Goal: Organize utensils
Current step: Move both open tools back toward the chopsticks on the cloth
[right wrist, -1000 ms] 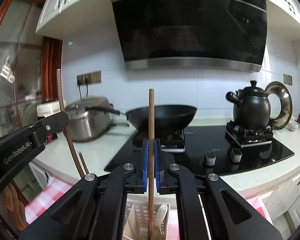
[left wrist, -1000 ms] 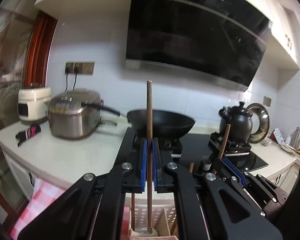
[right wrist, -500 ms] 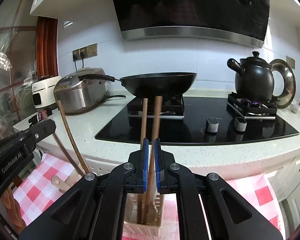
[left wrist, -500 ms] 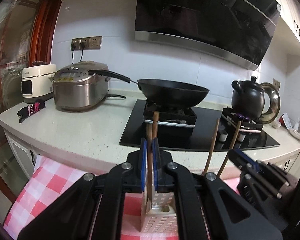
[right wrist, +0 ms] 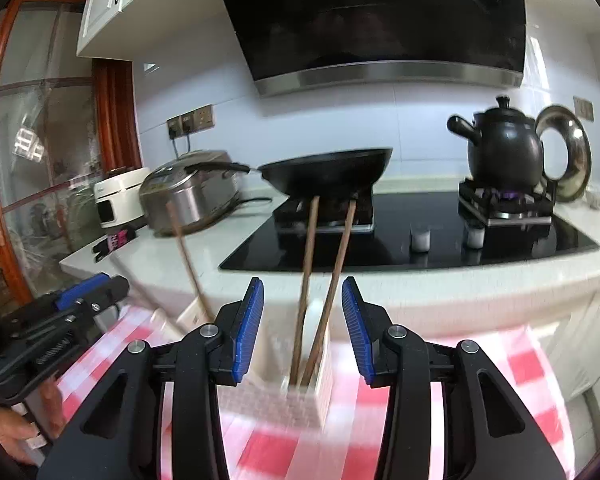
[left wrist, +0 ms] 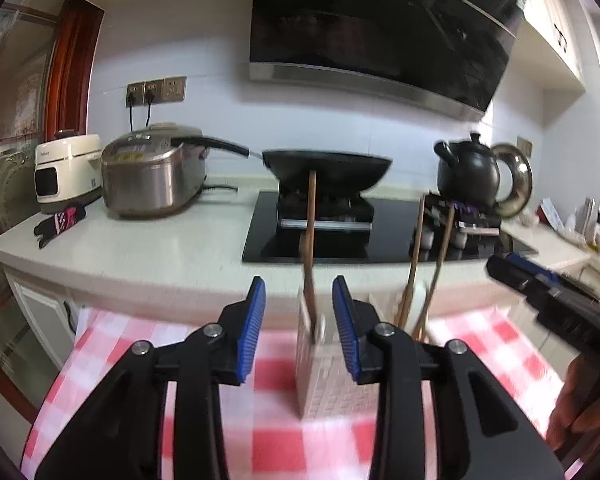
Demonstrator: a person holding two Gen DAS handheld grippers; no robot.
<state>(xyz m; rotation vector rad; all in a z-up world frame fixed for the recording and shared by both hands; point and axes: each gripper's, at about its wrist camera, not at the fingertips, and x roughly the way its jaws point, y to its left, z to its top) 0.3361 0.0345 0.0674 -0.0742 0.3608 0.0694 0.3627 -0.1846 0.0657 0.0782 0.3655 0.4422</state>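
You are facing a white counter (left wrist: 148, 256) with a black hob (left wrist: 380, 236) set into it, a dark hood (left wrist: 380, 24) above on a pale tiled wall, and a red-and-white checked cloth (left wrist: 284, 432) spread on the surface below your tongs. On the counter stand a wok (left wrist: 328, 166), a black kettle (left wrist: 468, 172), a steel cooker (left wrist: 152, 176) and a white appliance (left wrist: 66, 170), with a dark glove (left wrist: 60, 218) just in front of that. A pale perforated caddy (left wrist: 324, 376) sits on the cloth. Your left tongs (left wrist: 299, 320) are opening, blue pads apart, with one wooden stick (left wrist: 310, 240) standing between them but touched by neither; its lower end is in the caddy and its long axis runs nearly upright, tip toward the wok. Your right tongs (right wrist: 302, 324) are opening too, pads clear of the two sticks (right wrist: 332, 280) between them. Those two rise from the caddy's other end (right wrist: 300, 396), leaning slightly right and fanning apart at the top. In the right view the left tongs' stick leans left, blurred. Each tool shows at the edge of the other's view.
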